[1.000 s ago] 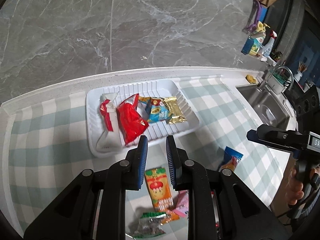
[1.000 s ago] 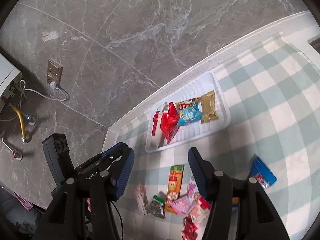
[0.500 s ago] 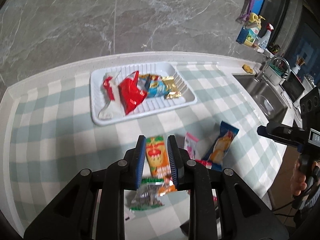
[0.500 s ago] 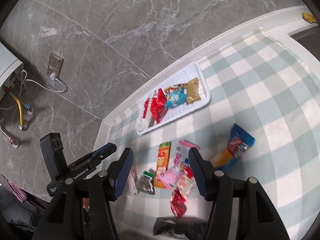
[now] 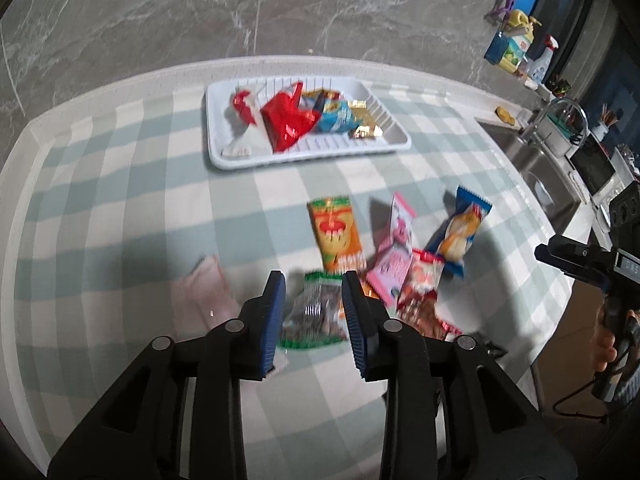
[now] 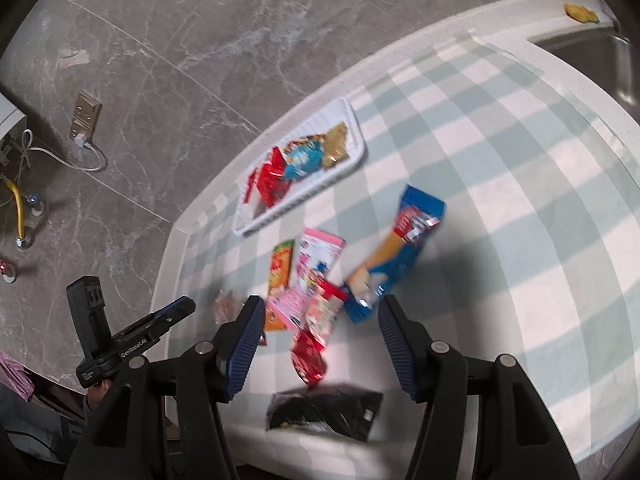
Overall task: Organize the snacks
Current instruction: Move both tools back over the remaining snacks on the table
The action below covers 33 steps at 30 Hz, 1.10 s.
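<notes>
A white tray point(image 5: 224, 128) at the back of the checked cloth holds several snack packs, among them a red one point(image 5: 286, 120) and a blue one point(image 5: 336, 116); it also shows in the right wrist view point(image 6: 356, 136). Loose packs lie in front: an orange one point(image 5: 336, 236), pink ones point(image 5: 394, 248), a blue-and-yellow one point(image 5: 460, 236), a green-edged one point(image 5: 316, 312) and a black one point(image 6: 324, 410). My left gripper point(image 5: 314, 294) is open and empty above the green-edged pack. My right gripper point(image 6: 320, 320) is wide open and empty above the pile.
A steel sink point(image 5: 536, 168) with a tap is at the right end of the counter, with bottles point(image 5: 516, 48) behind it. A grey marble wall runs along the back. A wall socket point(image 6: 84, 116) with a cable is at the left.
Both grippers have pulled back from the tray toward the front of the counter, so the loose pile now lies under them. The left jaws have opened a little wider.
</notes>
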### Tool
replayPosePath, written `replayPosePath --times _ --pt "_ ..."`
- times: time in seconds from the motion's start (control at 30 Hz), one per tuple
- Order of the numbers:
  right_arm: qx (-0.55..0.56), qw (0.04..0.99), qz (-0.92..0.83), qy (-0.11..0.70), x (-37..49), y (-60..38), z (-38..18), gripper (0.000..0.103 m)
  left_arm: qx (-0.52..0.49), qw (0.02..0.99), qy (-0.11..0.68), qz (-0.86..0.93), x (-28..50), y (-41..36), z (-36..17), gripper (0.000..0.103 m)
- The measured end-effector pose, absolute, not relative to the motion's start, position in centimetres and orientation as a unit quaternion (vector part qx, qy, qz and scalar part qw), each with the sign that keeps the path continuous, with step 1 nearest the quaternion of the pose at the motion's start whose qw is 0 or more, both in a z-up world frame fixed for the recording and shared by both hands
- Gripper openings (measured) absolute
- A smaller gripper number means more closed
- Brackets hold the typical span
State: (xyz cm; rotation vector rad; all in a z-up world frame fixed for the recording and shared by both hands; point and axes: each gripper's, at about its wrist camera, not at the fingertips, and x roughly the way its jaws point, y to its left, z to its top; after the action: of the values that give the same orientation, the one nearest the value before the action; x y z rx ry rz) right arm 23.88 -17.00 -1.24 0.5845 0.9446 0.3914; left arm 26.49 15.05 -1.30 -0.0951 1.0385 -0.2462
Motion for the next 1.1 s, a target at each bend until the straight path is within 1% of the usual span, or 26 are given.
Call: replayPosePath --times 0.13,0.2,0.23,1.1 --pt "0.276 0.827 0.173 0.458 23.1 -17.1 -2.5 0.062 -0.035 0.853 0.506 -0.119 25.6 14.9 -2.6 0.031" --pt "0.275 0.827 0.169 0.461 22.9 -17.1 -2.8 0.062 -0.032 0.851 0.510 -0.122 25.3 14.8 -3.0 0.036" --pt "0.275 0.827 0.167 0.461 22.8 -17.1 -2.9 0.062 -0.030 0.849 0.512 -0.124 25.2 14.7 -3.3 0.042" --pt "0.277 0.820 0.151 0.477 25.4 -16.0 -4.4 0.062 0.006 0.821 0.552 -0.147 28.3 12.7 -7.9 0.043"
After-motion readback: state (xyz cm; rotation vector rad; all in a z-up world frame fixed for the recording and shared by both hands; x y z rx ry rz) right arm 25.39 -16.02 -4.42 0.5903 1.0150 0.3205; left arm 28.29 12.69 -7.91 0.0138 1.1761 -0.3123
